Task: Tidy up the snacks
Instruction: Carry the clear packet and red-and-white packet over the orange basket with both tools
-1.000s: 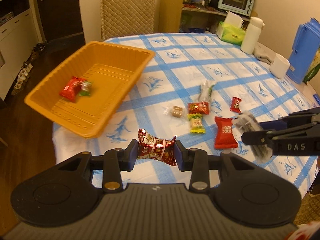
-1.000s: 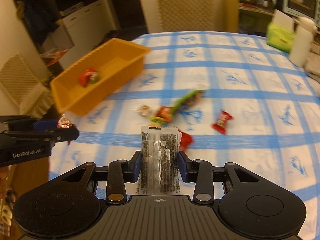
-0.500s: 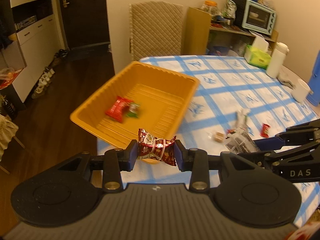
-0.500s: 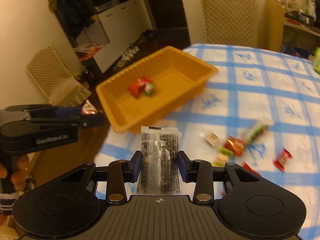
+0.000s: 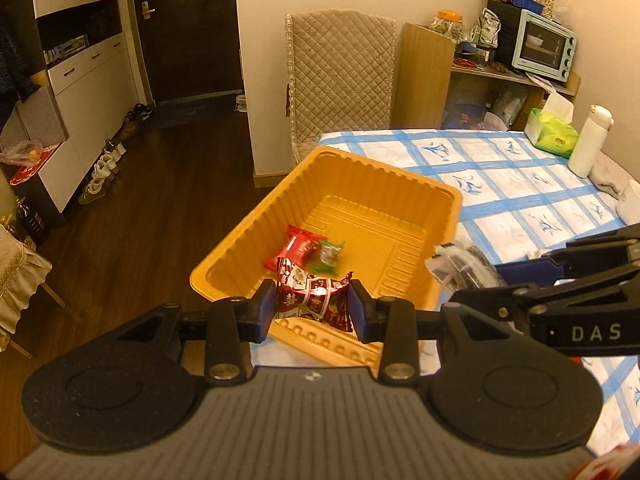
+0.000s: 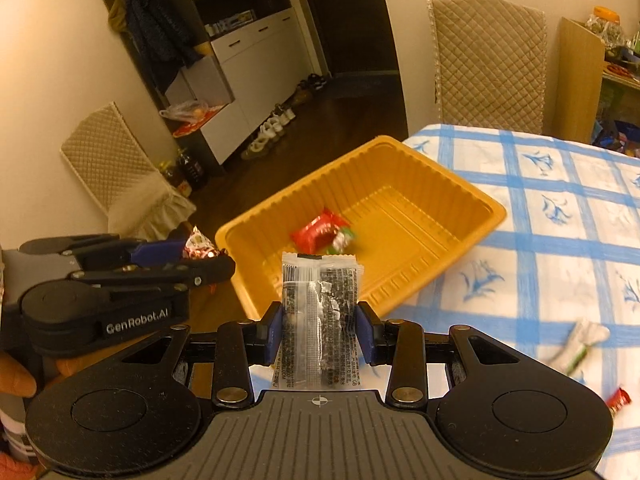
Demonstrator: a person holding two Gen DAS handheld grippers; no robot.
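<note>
An orange tray (image 5: 400, 184) (image 6: 440, 184) sits at the table's near left corner, holding a red packet (image 5: 300, 246) (image 6: 316, 230) and a small green candy (image 5: 329, 254) (image 6: 345, 238). My left gripper (image 5: 312, 308) is shut on a dark red patterned snack packet (image 5: 314, 300) over the tray's near rim; it also shows in the right wrist view (image 6: 200, 250). My right gripper (image 6: 319, 322) is shut on a clear packet of dark snack (image 6: 318, 316), just before the tray's near right wall; that packet also shows in the left wrist view (image 5: 460, 268).
The table has a blue-checked cloth (image 5: 520, 176). A green-white wrapper (image 6: 580, 344) and a red candy (image 6: 619, 400) lie on it to the right. A tissue box (image 5: 552, 136), a white bottle (image 5: 590, 144) and a cup (image 5: 630, 204) stand at the far right. A quilted chair (image 5: 340, 80) is behind.
Both grippers have swung left and closer to the orange tray with their packets held. The loose snacks on the table have slid out of the left view.
</note>
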